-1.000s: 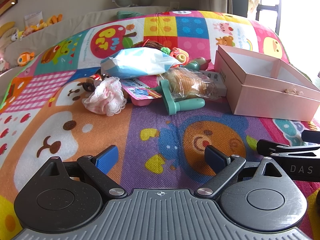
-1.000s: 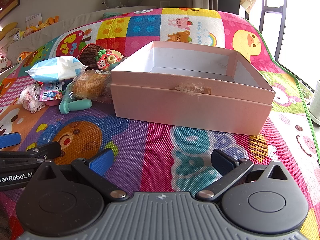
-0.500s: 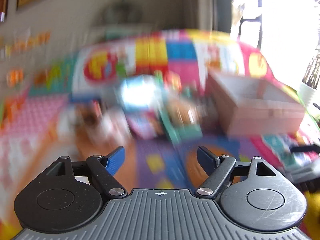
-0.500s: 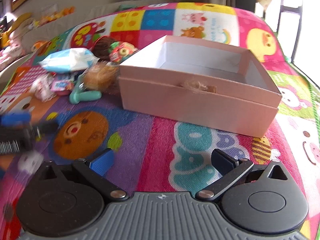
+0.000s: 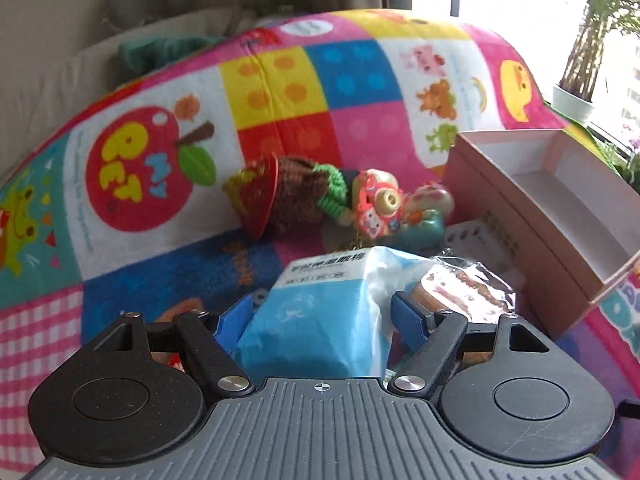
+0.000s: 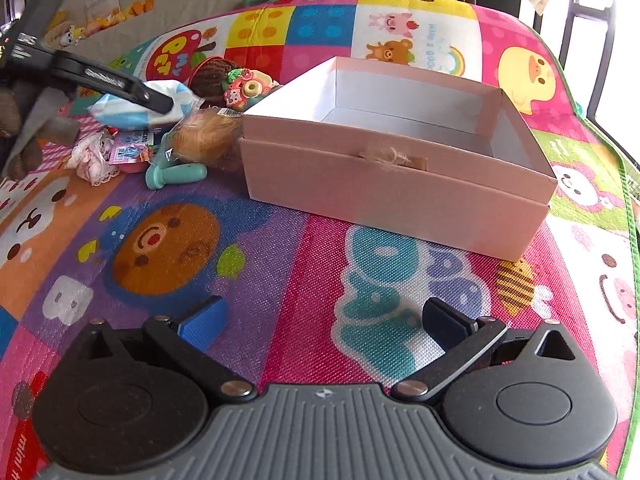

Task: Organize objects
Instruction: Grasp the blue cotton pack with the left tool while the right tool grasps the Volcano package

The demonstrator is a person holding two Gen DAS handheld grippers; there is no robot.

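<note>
My left gripper (image 5: 322, 320) stands around a blue and white wipes pack (image 5: 320, 312), its blue pads on either side of it; I cannot tell whether the pads press it. In the right wrist view the left gripper (image 6: 160, 104) rests on the same pack (image 6: 132, 112). An open, empty pink box (image 6: 400, 176) sits on the play mat; it also shows in the left wrist view (image 5: 532, 224). My right gripper (image 6: 320, 320) is open and empty above the mat, in front of the box.
Beside the pack lie a wrapped bun (image 6: 208, 140), a teal toy (image 6: 176, 174), a pink frilly cloth (image 6: 94, 158), a brown crochet toy (image 5: 288, 196) and a red toy camera (image 5: 376, 208). A colourful play mat (image 6: 280, 280) covers the surface. A window and plant are at right.
My left gripper has moved forward from the mat's front to the pile and now straddles the wipes pack. My right gripper has barely moved and stays open.
</note>
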